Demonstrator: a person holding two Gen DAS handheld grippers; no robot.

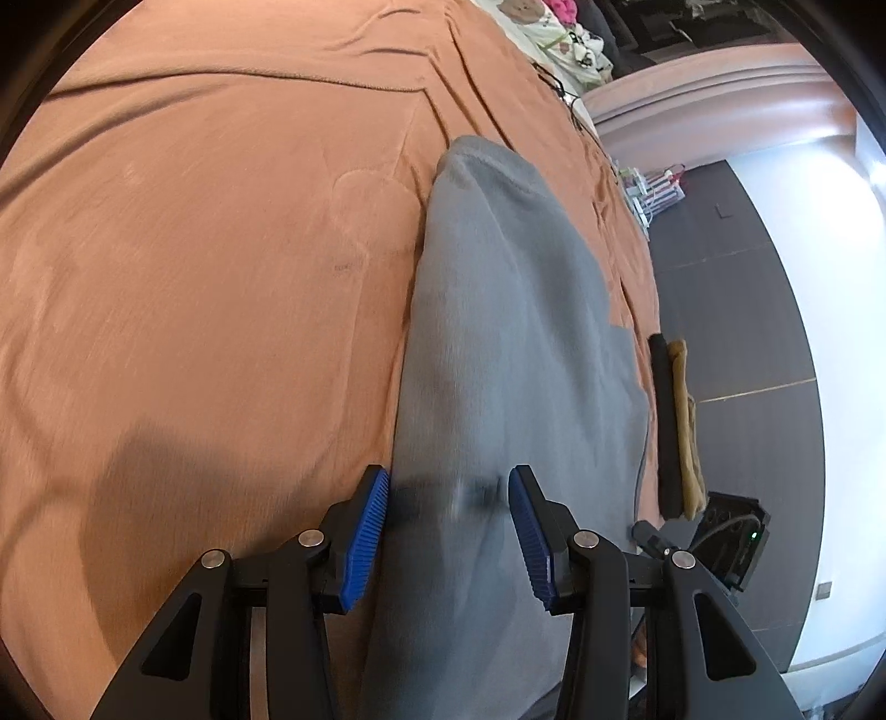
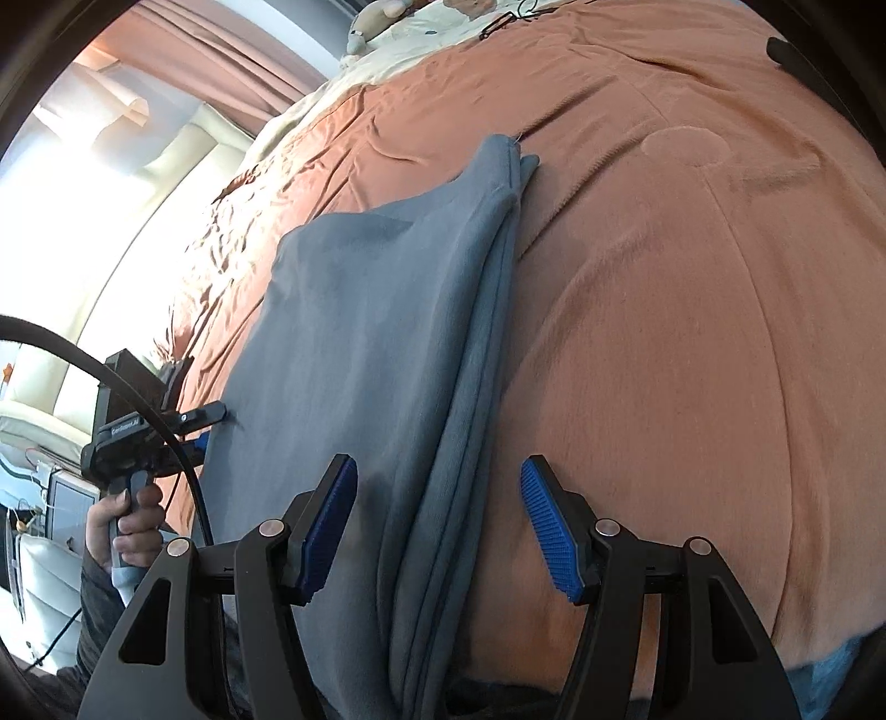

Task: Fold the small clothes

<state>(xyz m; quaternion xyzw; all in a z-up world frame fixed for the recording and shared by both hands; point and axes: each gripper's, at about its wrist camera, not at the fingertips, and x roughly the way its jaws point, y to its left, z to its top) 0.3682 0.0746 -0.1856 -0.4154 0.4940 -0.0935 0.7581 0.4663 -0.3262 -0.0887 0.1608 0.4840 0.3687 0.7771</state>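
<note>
A grey garment [image 1: 515, 332], folded lengthwise into a long strip, lies on the orange bedspread [image 1: 194, 277]. My left gripper [image 1: 448, 482] hovers open over the strip's near left edge, and its blue pads do not touch the cloth. In the right wrist view the same garment [image 2: 376, 343] shows stacked layers along its right edge. My right gripper [image 2: 437, 465] stands open astride that layered edge, gripping nothing. The left gripper [image 2: 213, 429] shows again at the garment's left side, held by a hand [image 2: 130, 520].
The orange bedspread [image 2: 692, 332] runs wide to the right. Patterned bedding [image 1: 554, 27] and a thin cable [image 2: 509, 19] lie at the far end. Past the bed's edge are a black and tan bundle [image 1: 678, 421], dark floor [image 1: 736, 332] and curtains [image 2: 232, 44].
</note>
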